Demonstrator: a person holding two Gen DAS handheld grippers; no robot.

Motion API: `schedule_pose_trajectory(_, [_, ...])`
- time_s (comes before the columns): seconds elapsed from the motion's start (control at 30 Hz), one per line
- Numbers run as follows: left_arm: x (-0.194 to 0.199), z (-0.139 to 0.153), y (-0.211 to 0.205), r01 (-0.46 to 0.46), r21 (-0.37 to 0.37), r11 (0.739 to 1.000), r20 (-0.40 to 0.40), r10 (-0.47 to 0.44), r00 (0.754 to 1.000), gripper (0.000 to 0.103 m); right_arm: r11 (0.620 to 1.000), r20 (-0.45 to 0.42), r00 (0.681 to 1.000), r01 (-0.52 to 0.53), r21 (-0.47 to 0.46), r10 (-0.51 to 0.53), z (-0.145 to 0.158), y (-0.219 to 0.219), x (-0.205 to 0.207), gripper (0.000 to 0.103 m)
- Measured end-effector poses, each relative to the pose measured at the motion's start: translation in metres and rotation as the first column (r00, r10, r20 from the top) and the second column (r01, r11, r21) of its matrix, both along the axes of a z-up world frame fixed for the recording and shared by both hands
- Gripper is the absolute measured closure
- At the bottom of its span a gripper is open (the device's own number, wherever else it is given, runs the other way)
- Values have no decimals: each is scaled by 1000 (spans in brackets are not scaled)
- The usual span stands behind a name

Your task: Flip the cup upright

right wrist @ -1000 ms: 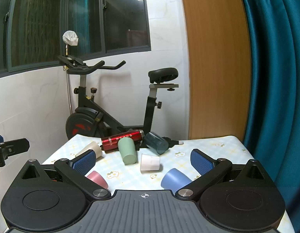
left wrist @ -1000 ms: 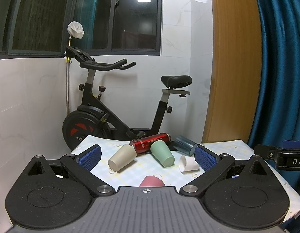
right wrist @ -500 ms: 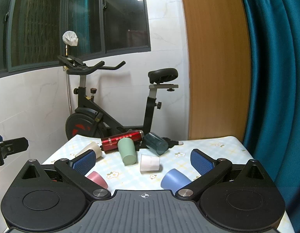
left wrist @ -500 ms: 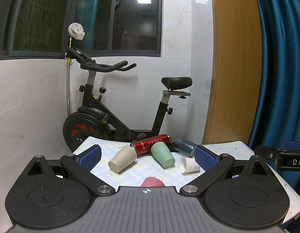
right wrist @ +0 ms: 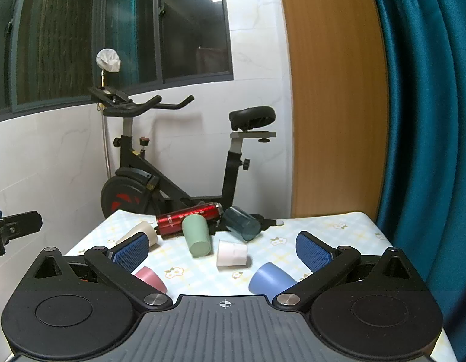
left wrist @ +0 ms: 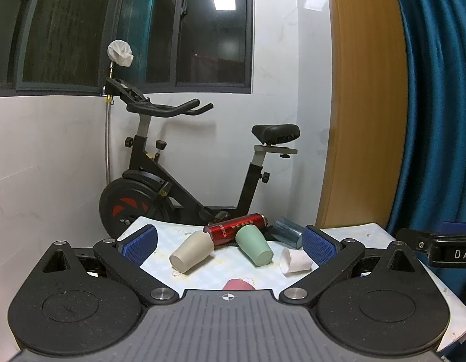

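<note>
Both grippers, left gripper [left wrist: 228,238] and right gripper [right wrist: 222,246], hovered with jaws spread wide and nothing held, above a floral table [right wrist: 338,235] where a green cup [right wrist: 196,239], white cup [right wrist: 232,253], blue cup [right wrist: 270,279], pink cup [right wrist: 151,278] and beige cup [left wrist: 191,251] lay tipped over near a red bottle [right wrist: 189,214]

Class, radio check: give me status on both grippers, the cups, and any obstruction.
Left gripper open, empty; right gripper open, empty. Green cup, white cup, blue cup all on their sides. Red bottle lying right behind green cup.
</note>
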State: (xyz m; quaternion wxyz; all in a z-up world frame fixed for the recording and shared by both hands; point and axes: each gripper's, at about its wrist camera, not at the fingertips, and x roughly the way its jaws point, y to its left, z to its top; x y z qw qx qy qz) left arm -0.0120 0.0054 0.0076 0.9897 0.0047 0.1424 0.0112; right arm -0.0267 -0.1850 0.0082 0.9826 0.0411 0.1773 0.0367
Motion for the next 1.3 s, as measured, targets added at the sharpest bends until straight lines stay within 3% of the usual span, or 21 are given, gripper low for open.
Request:
schedule_pose_trajectory(1.1, [1,-3,1,7,-19,1000,15,-7,1000,0,1000,29,999,14,3,-14,-6,0,-6,0])
schedule_pose_trajectory(1.3, [10,-8,13,-31,-77,997,-34,29,999,0,1000,15,1000,4,12,-4,-9,0,-2,0])
